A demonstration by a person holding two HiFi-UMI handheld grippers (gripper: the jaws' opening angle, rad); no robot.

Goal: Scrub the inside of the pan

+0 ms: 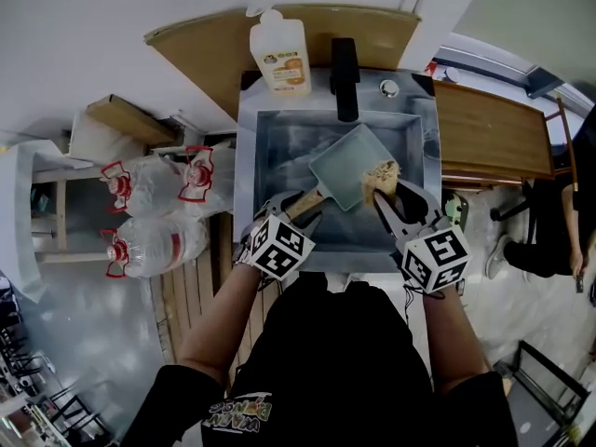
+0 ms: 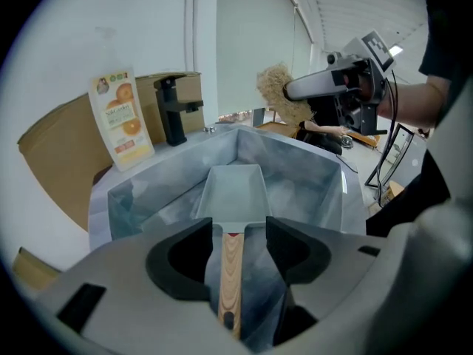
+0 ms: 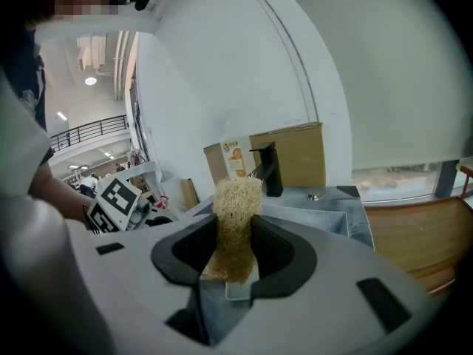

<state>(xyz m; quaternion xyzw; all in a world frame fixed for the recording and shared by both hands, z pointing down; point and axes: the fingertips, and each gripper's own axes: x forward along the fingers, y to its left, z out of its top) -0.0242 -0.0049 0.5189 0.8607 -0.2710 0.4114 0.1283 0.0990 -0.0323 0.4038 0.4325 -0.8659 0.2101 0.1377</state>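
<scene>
Our left tongs (image 2: 232, 231) stand open astride the pan's (image 1: 352, 168) wooden handle (image 2: 231, 272); only their own view shows the gaps. Right tongs (image 3: 235, 235), angled down, clamp a scrubber (image 3: 236, 198) by the three-o'clock edge of the pan, lying in the sink (image 1: 279, 147).

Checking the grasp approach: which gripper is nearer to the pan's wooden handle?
Left. The left gripper straddles the wooden handle, jaws open either side. The right gripper, clamping a scrubber, is at the right edge of the pan, off the handle.
</scene>
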